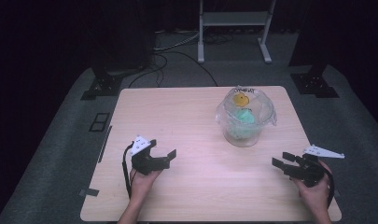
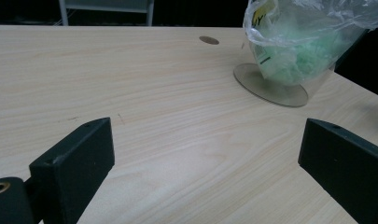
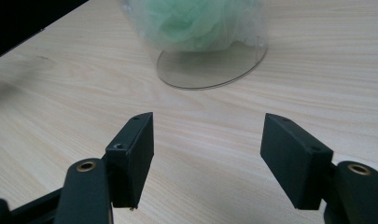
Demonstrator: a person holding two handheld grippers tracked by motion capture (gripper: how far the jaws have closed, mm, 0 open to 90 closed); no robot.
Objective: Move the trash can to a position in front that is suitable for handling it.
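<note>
A clear round container (image 1: pixel 245 122) lined with a crinkled plastic bag stands on the right half of the wooden table (image 1: pixel 186 116). A green fluffy bundle (image 1: pixel 245 119) lies inside it, and the bag bears a yellow print (image 1: pixel 241 99). My left gripper (image 1: pixel 169 157) rests low at the table's front left, open and empty, its jaws toward the container (image 2: pixel 289 51). In the left gripper view my own jaws stand wide apart (image 2: pixel 205 144). My right gripper (image 1: pixel 280 159) sits at the front right, open with nothing between its jaws (image 3: pixel 207 140). It faces the container's base (image 3: pixel 210 65).
Beyond the table's far edge stand a white metal frame (image 1: pixel 233 21) and loose cables (image 1: pixel 177 51) on grey carpet. Black stand feet (image 1: pixel 100 86) (image 1: pixel 315 84) flank the table's far corners. A small round brown mark (image 2: pixel 208 40) shows on the tabletop.
</note>
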